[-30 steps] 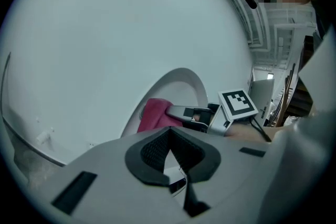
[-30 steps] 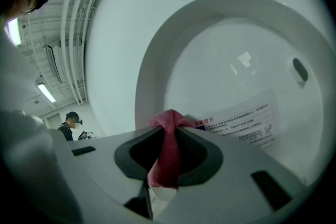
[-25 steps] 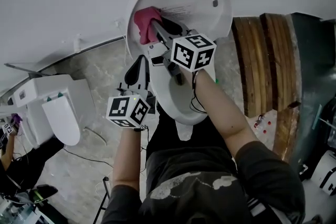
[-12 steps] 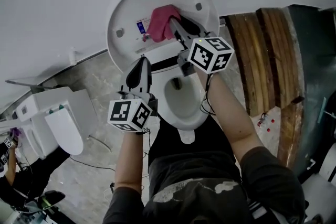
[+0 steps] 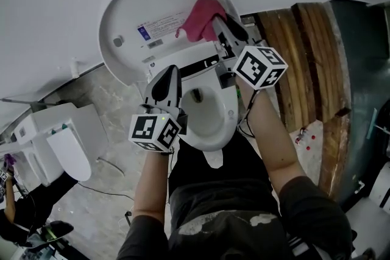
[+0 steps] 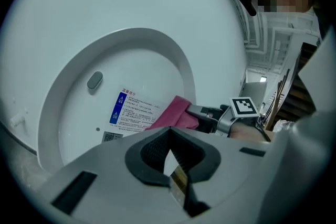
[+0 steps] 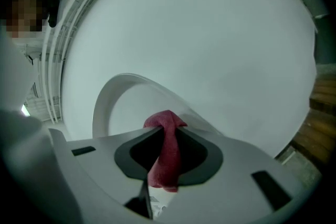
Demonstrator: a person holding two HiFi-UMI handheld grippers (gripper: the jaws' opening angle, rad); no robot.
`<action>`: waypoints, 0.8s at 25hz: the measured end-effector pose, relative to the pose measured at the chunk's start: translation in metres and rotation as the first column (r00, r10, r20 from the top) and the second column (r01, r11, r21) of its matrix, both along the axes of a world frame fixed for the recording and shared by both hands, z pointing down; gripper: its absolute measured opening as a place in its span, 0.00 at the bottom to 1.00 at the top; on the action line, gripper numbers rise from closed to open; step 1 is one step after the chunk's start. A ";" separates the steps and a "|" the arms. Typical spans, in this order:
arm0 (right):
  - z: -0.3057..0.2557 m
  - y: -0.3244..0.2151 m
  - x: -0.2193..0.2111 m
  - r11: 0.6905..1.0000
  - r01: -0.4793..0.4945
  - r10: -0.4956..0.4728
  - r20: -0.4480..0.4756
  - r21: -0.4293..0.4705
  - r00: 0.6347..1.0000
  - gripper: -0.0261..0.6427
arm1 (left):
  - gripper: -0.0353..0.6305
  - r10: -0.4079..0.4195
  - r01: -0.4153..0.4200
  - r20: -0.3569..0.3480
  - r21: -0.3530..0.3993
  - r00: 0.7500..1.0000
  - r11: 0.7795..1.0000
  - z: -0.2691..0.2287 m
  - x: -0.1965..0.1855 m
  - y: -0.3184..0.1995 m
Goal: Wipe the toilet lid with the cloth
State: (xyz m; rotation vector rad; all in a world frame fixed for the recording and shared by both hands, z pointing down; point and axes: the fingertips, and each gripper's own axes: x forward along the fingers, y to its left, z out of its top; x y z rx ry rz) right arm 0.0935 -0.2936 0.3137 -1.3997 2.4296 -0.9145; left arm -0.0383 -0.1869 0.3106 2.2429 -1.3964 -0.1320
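My right tongs [image 5: 216,22] are clamped on the pink cloth [image 5: 198,20], pressing it against the raised toilet lid [image 5: 128,45].
The cloth sits bunched on the lid's right side so it rubs the inner face; my left tongs [image 5: 168,73], closed and empty, hang clear above the bowl [image 5: 226,112].

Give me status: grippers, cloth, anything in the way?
Right gripper shut on pink cloth. Left gripper shut, empty, by the seat. Cloth on raised toilet lid, right of its label. Nothing blocking.
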 end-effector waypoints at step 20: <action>0.068 0.074 -0.218 0.932 0.356 -0.359 -0.036 -0.071 0.933 0.14 | 0.06 -0.226 0.226 0.020 -0.007 0.974 0.974 0.033 -0.155 0.039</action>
